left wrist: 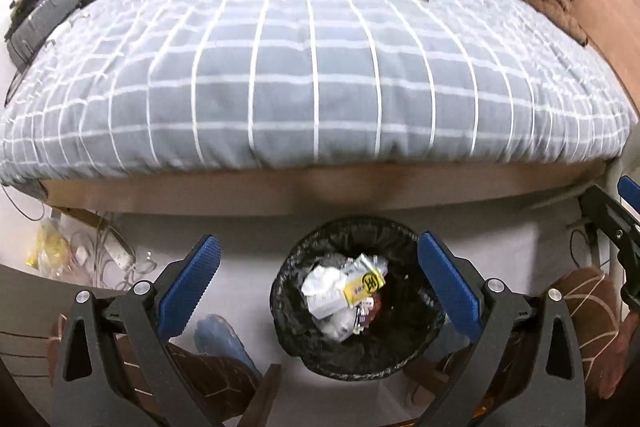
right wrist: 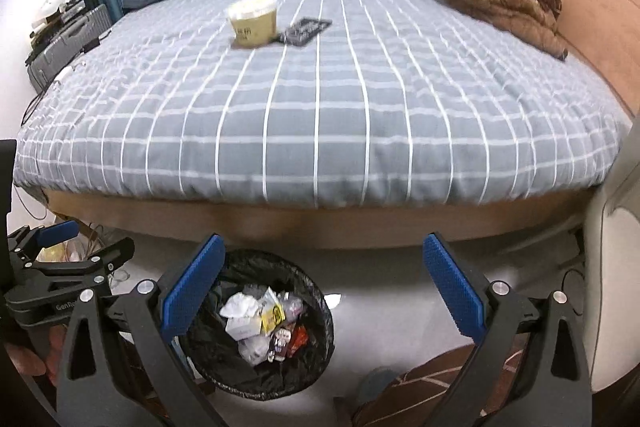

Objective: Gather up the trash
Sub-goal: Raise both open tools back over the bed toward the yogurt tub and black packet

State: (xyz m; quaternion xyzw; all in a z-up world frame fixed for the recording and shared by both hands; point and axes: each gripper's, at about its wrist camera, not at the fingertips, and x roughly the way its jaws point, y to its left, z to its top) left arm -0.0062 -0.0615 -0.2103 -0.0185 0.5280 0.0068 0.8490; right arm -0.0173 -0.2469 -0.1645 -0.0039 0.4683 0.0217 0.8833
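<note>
Both claws are empty right now: the left claw [left wrist: 319,285] is spread as wide as it goes with nothing between its blue pads, hanging over the trash bin [left wrist: 357,301], and the right claw [right wrist: 324,287] is spread wide too, also holding nothing, with the bin [right wrist: 260,327] down at about 7 o'clock in its own view. The bin has a black liner and already holds crumpled white paper [left wrist: 324,281], a yellow wrapper [left wrist: 364,287] and some smaller bits. So I'd say we're between pickups, a drop-off looks finished and the next piece still has to be fetched. What's left sits on the plaid bed [right wrist: 320,107]: a beige paper tub [right wrist: 254,25] at roughly 11 o'clock in the right view (12 to 1 o'clock in the left one), and a flat black packet [right wrist: 306,30] touching or just beside it on its right side. A brown fleece garment [right wrist: 496,3] lies at 1 o'clock, but that doesn't read as trash to me. Next move, I reckon: reach across the mattress toward the far middle, go for the tub with jaws kept wide since it's broad, squeeze gently so it doesn't crush or tip, and maybe let the other claw pinch the thin packet by an edge, because it lies flat on soft bedding.
</note>
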